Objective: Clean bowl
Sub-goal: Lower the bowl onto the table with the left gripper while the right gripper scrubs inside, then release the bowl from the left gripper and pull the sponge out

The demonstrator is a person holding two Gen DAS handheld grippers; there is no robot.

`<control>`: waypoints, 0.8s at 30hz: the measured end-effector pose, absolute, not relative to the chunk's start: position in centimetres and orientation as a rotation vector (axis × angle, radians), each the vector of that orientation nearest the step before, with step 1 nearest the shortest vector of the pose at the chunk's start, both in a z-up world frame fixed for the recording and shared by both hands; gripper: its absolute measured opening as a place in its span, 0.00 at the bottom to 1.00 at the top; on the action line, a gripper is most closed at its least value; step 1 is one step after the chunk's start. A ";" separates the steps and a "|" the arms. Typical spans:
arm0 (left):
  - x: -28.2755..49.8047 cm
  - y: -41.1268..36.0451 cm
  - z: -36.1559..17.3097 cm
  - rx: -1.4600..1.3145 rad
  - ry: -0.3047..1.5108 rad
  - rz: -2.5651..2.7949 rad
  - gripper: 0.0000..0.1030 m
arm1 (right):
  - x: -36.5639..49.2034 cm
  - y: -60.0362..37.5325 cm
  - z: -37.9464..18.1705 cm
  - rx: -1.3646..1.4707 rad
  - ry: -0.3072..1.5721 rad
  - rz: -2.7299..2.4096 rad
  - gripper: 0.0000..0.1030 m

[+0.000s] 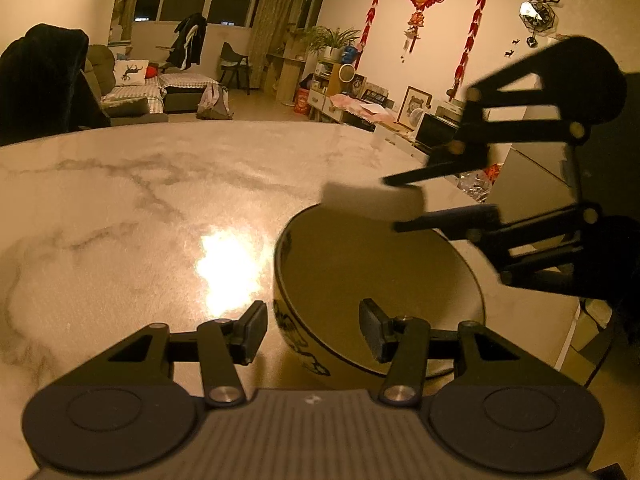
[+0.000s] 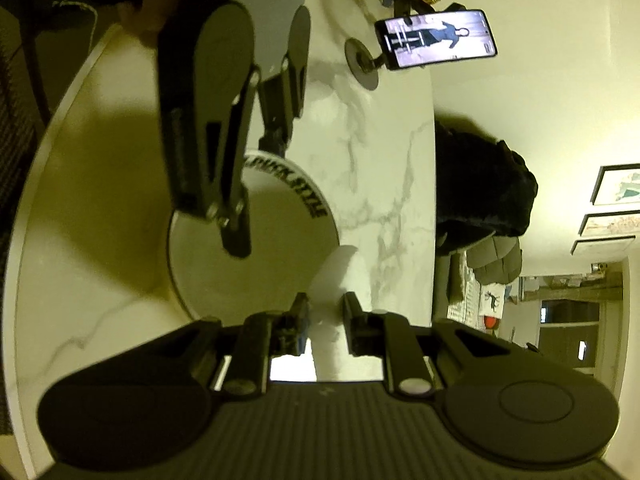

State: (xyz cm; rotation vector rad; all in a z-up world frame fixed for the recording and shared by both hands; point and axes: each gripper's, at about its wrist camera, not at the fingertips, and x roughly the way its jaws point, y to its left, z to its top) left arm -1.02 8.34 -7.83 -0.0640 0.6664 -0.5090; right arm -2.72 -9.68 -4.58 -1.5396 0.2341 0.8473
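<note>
Surface: pale marble, glossy, with a bright glare patch just ahead of the left gripper's left finger.

Left gripper: fingers spread, straddling the near wall of the bowl, one outside the rim and one over the inside. Whether either pad touches the wall I cannot tell.

Bowl: upright on the surface, between and just beyond the left fingers; white with dark lettering round the rim. It looks like glazed ceramic, so likely stiff, fairly heavy, slick and chippable. The rim wall is the natural hold: one finger inside, one outside.

Wipe: small whitish block, soft-looking, over the bowl's far rim. Sponge or folded tissue, I cannot tell.

Right gripper: fingers pressed onto the wipe, holding it by one end.
</note>
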 end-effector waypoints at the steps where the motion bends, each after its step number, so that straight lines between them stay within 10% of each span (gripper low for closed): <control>1: -1.1 8.3 -7.8 -0.062 0.667 -0.507 0.50 | -2.9 -9.9 -4.6 -1.540 0.237 0.842 0.18; 12: -1.3 7.9 -8.2 -0.061 0.661 -0.479 0.50 | -5.8 -11.2 -4.4 -1.538 0.236 0.820 0.18; 24: -1.0 6.1 -7.5 -0.066 0.608 -0.391 0.12 | -7.0 -11.8 -5.1 -1.493 0.247 0.781 0.18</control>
